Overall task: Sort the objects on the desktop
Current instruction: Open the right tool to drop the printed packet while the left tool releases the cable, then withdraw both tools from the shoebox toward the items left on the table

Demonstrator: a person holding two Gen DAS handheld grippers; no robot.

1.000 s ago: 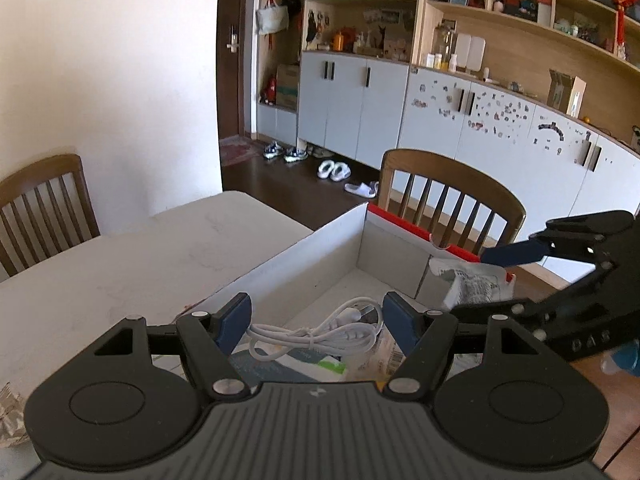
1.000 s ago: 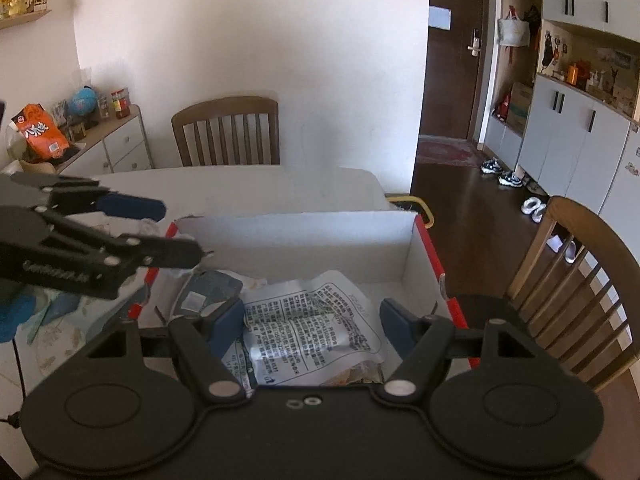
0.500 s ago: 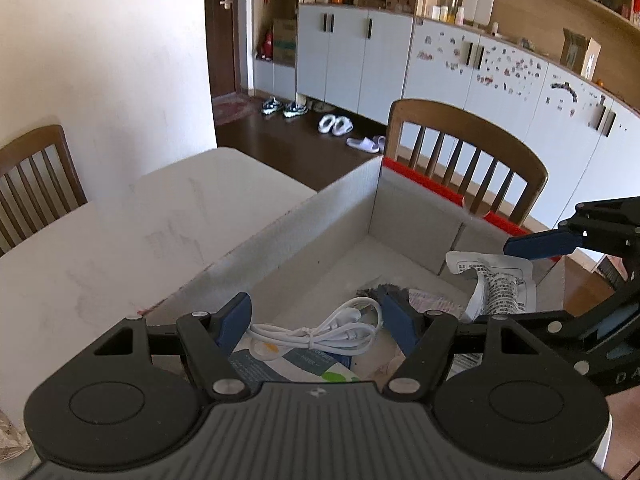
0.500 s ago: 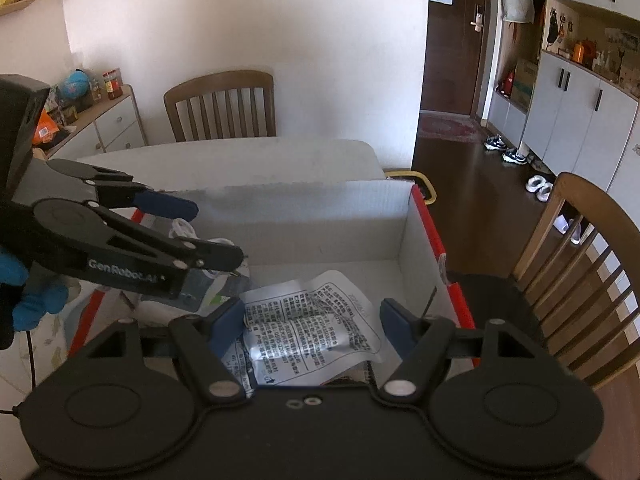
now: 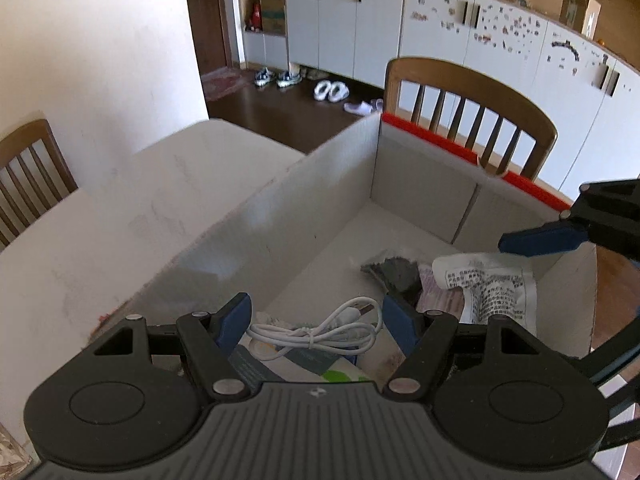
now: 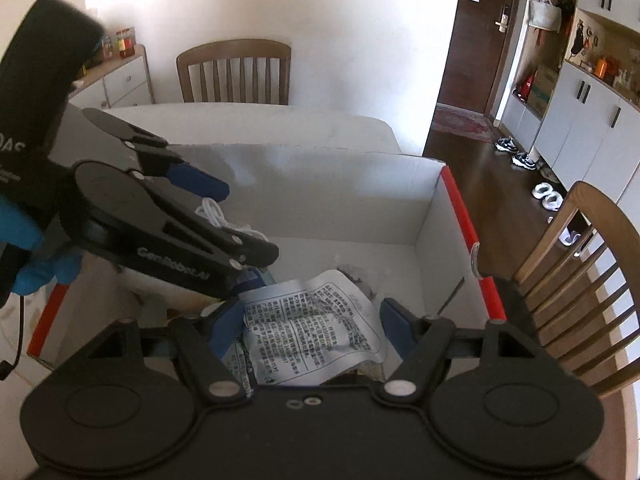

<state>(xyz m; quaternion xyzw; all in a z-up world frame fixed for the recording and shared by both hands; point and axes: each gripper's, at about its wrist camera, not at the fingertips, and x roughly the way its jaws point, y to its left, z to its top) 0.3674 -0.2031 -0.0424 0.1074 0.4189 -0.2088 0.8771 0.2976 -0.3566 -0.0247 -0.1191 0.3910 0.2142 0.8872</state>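
Observation:
A white cardboard box with red edges (image 5: 328,200) (image 6: 332,200) stands on the table. Inside it lie a coiled white cable (image 5: 316,330) (image 6: 212,212), a printed silver packet (image 5: 490,292) (image 6: 316,320), a dark packet (image 5: 394,274) and a booklet (image 5: 304,364). My left gripper (image 5: 316,320) is open just above the cable, jaws either side of it. It also shows in the right wrist view (image 6: 240,220). My right gripper (image 6: 312,328) is open and empty over the silver packet. One of its fingers (image 5: 540,238) shows in the left wrist view.
The white table (image 5: 100,240) extends left of the box. Wooden chairs stand behind the box (image 5: 468,120), at the table's far end (image 6: 236,72) and on the right (image 6: 580,280). White cabinets (image 5: 440,40) line the far wall.
Both grippers have lowered into the box. The left one came down over the cable. The silver packet now lies flat under the right gripper.

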